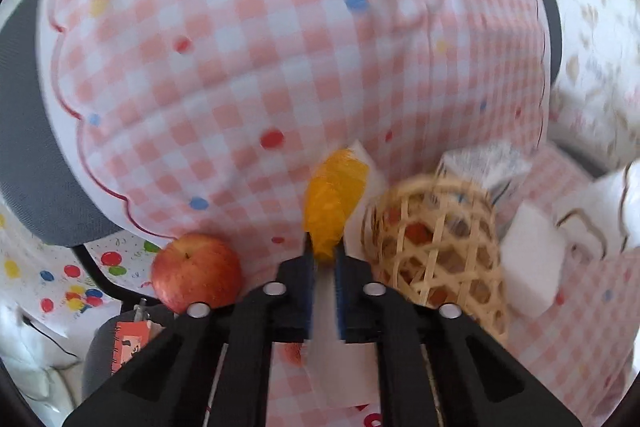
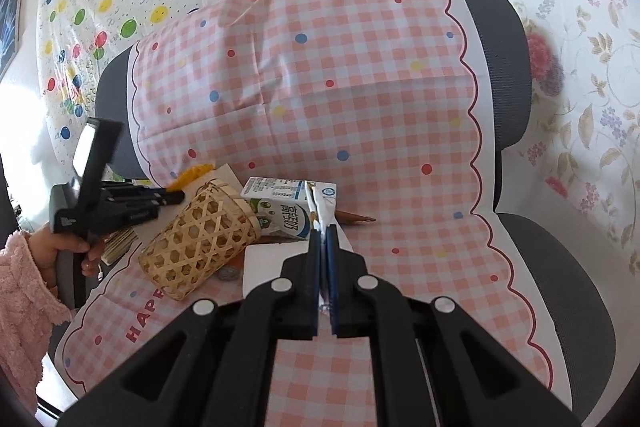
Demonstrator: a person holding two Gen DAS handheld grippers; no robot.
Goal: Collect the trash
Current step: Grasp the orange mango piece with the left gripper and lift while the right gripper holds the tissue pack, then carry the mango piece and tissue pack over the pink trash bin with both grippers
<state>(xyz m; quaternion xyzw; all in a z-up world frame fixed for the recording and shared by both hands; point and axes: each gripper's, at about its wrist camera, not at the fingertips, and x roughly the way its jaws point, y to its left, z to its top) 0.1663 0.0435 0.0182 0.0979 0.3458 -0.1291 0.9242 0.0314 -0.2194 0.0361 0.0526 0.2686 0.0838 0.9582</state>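
L gripper: clamped on orange wrapper, blurred.
R gripper: pinching milk carton flap; Korean print unreadable.
Cloth: "HAPP…" cut off by bamboo basket.

- The pink checked cloth carries red capitals "HAPP" along its scalloped border at the lower left of the right wrist view; the basket hides the rest of the word.
- The milk carton, at the centre of the frame, shows large Korean lettering on its side, too distorted to read with confidence, plus fine print too small to make out.
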